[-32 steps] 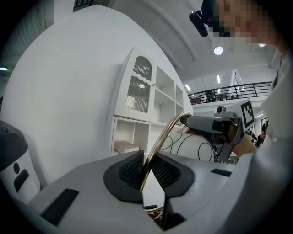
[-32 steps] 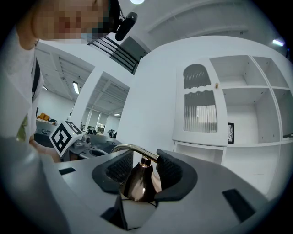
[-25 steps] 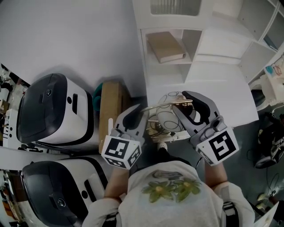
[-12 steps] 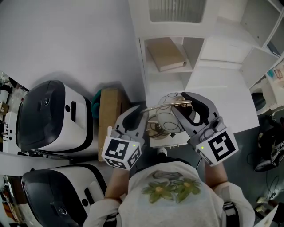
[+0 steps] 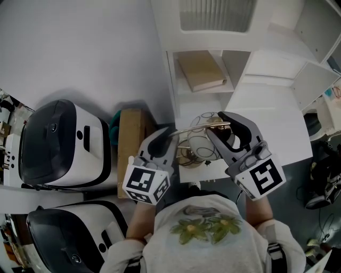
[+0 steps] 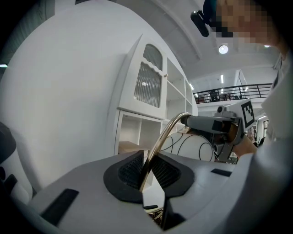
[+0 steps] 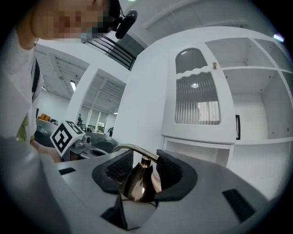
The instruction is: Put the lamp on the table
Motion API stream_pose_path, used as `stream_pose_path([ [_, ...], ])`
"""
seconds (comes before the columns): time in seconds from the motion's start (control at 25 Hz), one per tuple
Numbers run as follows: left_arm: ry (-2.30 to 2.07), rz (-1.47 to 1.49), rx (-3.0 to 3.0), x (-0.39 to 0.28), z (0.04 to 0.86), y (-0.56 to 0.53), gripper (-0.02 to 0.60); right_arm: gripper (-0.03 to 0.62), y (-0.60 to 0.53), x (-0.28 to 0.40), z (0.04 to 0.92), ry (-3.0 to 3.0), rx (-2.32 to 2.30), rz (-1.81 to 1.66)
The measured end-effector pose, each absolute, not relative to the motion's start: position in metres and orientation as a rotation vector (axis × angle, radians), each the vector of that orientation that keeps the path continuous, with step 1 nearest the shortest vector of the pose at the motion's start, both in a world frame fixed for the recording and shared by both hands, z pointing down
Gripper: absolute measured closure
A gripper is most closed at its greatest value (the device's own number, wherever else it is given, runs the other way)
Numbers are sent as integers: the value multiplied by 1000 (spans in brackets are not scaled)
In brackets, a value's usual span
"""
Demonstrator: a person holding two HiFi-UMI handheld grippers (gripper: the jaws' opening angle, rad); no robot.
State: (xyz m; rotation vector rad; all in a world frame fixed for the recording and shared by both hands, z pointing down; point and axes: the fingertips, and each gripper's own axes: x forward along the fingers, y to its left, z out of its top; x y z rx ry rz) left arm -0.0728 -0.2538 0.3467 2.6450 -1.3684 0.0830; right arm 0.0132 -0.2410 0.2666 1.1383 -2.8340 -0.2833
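Bright, even light, soft shadows; gripper views fisheye-bent with dark corners

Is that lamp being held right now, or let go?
Held. The left gripper pinches the lamp by its curved brass arm, and the right gripper clamps its brass cap.

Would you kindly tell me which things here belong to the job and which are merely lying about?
Job in hand:
lamp
left gripper
right gripper
white table

Lying about:
book
cardboard box
two white machines
cabinet
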Motion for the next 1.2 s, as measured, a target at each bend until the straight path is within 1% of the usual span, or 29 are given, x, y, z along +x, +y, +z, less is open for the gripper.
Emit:
stream_pose_path([
  [0.68, -1361, 132, 2584, -67, 374, -291, 509, 422, -284, 16, 287, -2844, 1138, -172],
  [1.2, -1366, 143, 2550, -69, 391, -305, 509, 423, -300, 14, 306, -2829, 1088, -157],
])
